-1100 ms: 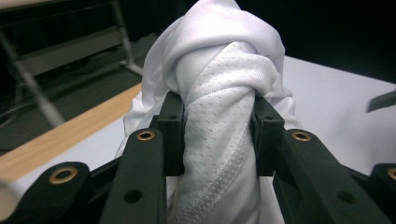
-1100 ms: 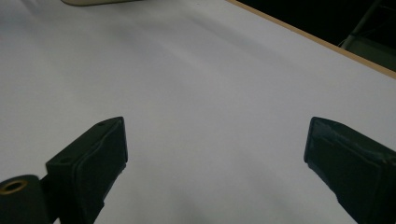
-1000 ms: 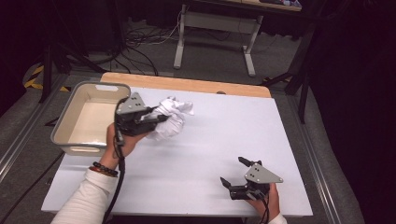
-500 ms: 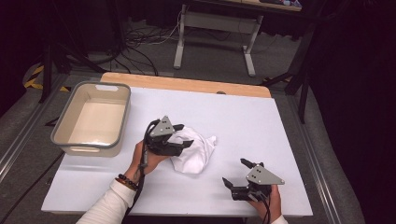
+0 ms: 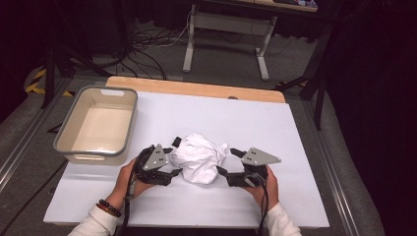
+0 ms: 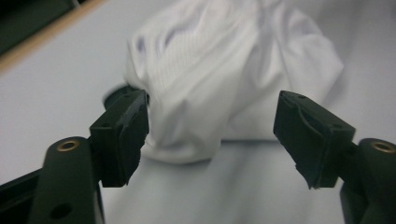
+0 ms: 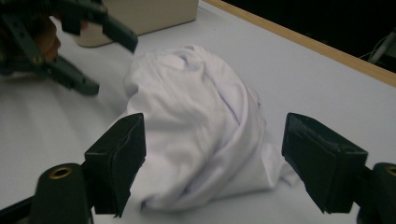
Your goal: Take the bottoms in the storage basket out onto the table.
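The left tool [image 5: 173,158] stood open, its jaws having just widened, with the cloth [image 5: 199,157] just to its right. The right tool [image 5: 227,162] was open too, jaws narrowing, the cloth between them unpressed. The cloth lay bunched between both tools, on the near table [image 5: 295,128], equally close to each.

We see the white table [image 5: 305,147] brightly and evenly lit, seemingly from overhead, while the far floor sinks into darkness. Shadows under the crumpled cloth [image 5: 199,156] are soft. Both gripper views are slightly blurred, especially their near jaws.
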Motion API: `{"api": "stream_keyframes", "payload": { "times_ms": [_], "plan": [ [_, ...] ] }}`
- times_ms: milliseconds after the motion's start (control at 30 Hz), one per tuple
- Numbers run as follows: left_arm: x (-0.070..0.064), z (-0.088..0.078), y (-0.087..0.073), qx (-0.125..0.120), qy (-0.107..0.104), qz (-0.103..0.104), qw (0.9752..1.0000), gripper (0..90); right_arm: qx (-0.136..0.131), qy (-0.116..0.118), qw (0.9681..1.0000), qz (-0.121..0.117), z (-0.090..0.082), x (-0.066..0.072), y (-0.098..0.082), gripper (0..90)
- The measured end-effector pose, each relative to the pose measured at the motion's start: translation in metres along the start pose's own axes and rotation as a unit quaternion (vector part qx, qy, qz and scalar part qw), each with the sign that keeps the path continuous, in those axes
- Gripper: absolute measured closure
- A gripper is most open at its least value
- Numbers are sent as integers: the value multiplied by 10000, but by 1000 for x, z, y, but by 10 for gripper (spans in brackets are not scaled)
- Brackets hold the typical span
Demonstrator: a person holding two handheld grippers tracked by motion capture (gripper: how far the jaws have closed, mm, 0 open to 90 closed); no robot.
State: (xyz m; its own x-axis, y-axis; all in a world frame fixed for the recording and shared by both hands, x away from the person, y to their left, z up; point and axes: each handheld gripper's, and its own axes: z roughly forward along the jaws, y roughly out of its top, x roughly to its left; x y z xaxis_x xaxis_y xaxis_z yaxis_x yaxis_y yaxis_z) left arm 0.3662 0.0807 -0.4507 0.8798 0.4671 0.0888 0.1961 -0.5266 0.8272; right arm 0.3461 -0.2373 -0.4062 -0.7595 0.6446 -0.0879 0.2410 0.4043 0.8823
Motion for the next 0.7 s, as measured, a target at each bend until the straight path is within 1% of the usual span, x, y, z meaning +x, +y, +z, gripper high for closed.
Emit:
{"api": "stream_keyframes", "payload": {
  "times_ms": [67,100,133,167,200,233,267,300,333,400,467,500,533,633,667,700],
  "plan": [
    [2,9,-5,246,47,-49,9997,278,-14,48,10000,-1,16,-3,6,258],
    [2,9,-5,246,47,-49,9997,281,-14,48,10000,-1,16,-3,6,258],
    [3,12,-7,396,12,-128,9991,281,61,47,10000,-41,24,-5,8,263],
    [5,13,-7,404,81,-227,9989,327,268,19,9996,-3,41,-8,6,271],
    [5,13,-7,404,81,-227,9989,373,372,73,9992,83,47,-10,3,284],
    [6,13,-7,380,122,-285,9988,437,484,112,9986,187,51,-12,0,332],
    [6,13,-7,380,122,-285,9988,492,484,112,9986,187,51,-12,0,332],
    [7,15,-7,476,147,-298,9983,492,574,185,9978,292,54,-14,-4,405],
    [6,16,-6,573,174,-293,9978,547,615,297,9970,371,56,-15,-7,477],
    [5,21,-3,694,240,-218,9971,625,628,353,9966,410,55,-15,-11,596],
    [4,22,-2,709,237,-206,9970,759,587,400,9969,326,51,-13,-11,685],
    [4,21,-2,692,244,-209,9971,860,495,413,9976,258,45,-11,-10,738],
    [5,20,-3,559,224,-246,9979,876,399,423,9980,230,41,-10,-9,751],
    [5,12,-2,324,270,-198,9989,881,147,363,9991,161,27,-6,-3,764],
    [5,12,-2,324,270,-198,9989,882,57,348,9993,140,22,-5,0,772],
    [4,7,0,217,287,-189,9992,883,-44,319,9994,90,17,-3,4,777]
  ]
}}
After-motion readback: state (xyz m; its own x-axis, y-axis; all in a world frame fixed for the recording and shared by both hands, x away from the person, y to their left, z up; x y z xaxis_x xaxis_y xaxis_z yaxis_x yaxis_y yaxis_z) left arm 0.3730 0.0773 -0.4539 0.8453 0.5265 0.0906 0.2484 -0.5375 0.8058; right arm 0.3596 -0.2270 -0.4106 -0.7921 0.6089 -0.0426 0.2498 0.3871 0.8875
